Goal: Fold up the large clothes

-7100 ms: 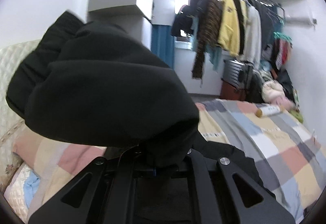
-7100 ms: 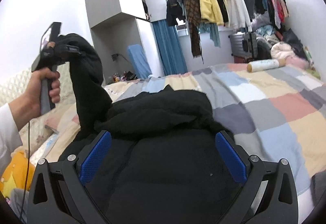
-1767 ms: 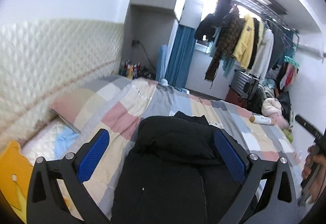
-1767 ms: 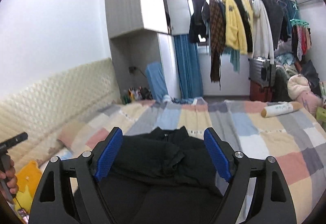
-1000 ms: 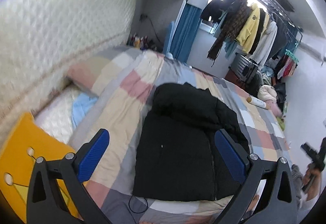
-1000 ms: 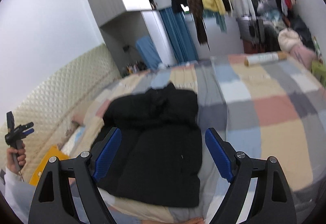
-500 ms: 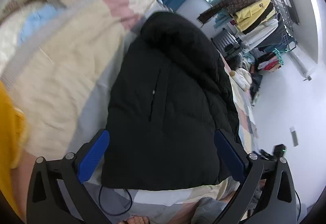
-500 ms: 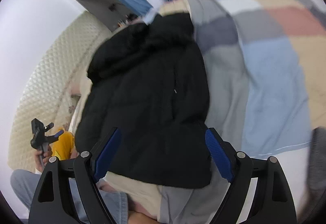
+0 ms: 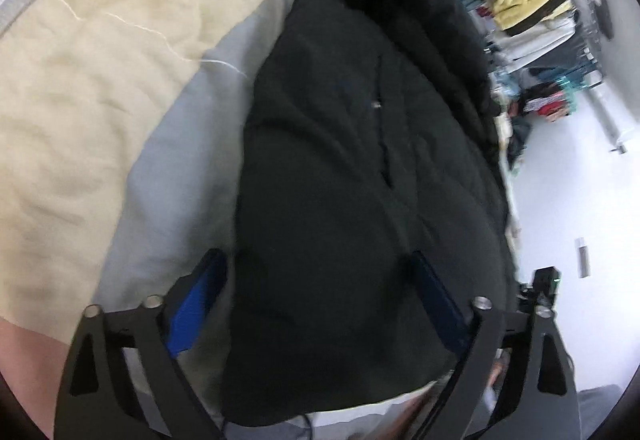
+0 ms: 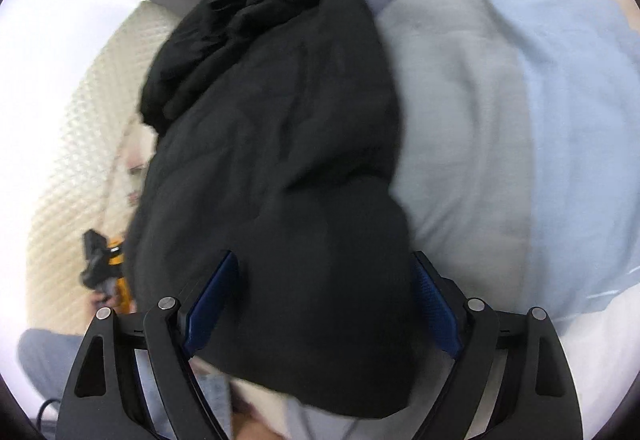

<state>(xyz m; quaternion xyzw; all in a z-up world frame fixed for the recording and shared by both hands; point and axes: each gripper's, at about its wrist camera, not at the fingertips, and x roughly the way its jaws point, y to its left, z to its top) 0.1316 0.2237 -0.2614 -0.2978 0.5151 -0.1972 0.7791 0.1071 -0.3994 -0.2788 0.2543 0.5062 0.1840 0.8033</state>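
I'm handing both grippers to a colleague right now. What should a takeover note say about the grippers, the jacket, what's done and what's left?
Left gripper: open, holding nothing, low over the near hem of the black jacket.
Right gripper: open, holding nothing, low over the same hem from the other side.
Jacket: lying lengthwise on the patchwork bedspread, hood end far, hem at the near bed edge. Its sides look already folded in, leaving a narrow strip.
Left: probably grip the hem corners and fold the strip toward the hood end. Both views are blurred, so check the edges before closing.
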